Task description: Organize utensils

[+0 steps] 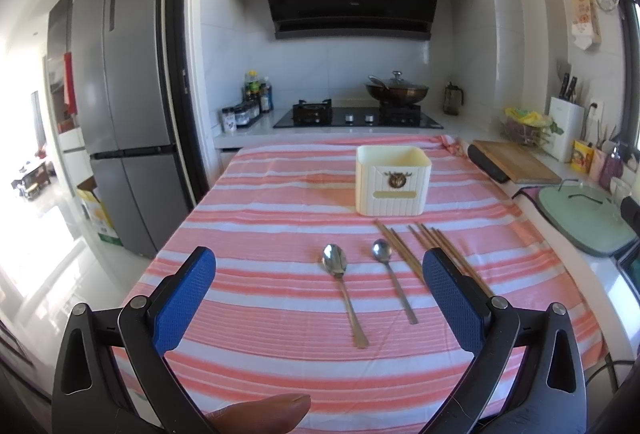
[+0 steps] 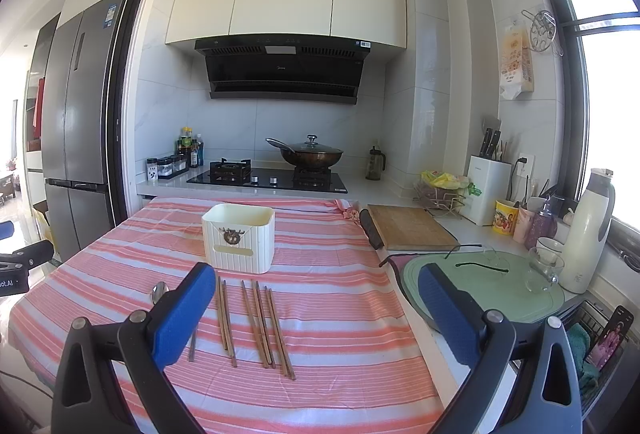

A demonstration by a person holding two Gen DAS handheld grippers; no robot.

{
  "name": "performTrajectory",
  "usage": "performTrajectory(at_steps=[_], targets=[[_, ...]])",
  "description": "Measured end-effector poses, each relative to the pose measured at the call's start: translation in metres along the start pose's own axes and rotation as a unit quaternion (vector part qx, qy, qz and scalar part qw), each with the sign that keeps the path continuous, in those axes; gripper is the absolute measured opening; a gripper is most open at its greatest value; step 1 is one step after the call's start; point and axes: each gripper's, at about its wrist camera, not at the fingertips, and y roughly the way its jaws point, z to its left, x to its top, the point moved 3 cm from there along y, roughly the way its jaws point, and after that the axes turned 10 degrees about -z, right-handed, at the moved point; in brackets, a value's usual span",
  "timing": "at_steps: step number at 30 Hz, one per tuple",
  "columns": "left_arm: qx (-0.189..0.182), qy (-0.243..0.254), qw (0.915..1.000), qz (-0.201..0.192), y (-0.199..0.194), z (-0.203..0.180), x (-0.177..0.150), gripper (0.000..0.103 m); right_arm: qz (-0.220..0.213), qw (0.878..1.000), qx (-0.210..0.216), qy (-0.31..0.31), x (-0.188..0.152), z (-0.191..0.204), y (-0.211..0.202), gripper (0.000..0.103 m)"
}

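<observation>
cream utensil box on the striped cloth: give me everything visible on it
The cream utensil box looks like ribbed plastic: a rounded-corner rectangular tub with an open top and, as far as can be seen, nothing inside. Its front carries a bronze deer-head emblem above a blank label slot. It stands upright on the striped tablecloth, beyond the chopsticks and spoons, touching neither. No claw is near it.

A pink-striped tablecloth bears a cream holder, two spoons and chopsticks.
</observation>
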Motion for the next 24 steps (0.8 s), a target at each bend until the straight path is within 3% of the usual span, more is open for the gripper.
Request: performTrajectory(at_steps=[24], targets=[[0.002,-0.004,1.0000,0.000,0.0012,-0.0004,0.0057,0.103,-0.003,1.000,0.003,-0.005,0.0031,0.0024,0.0041,0.103]])
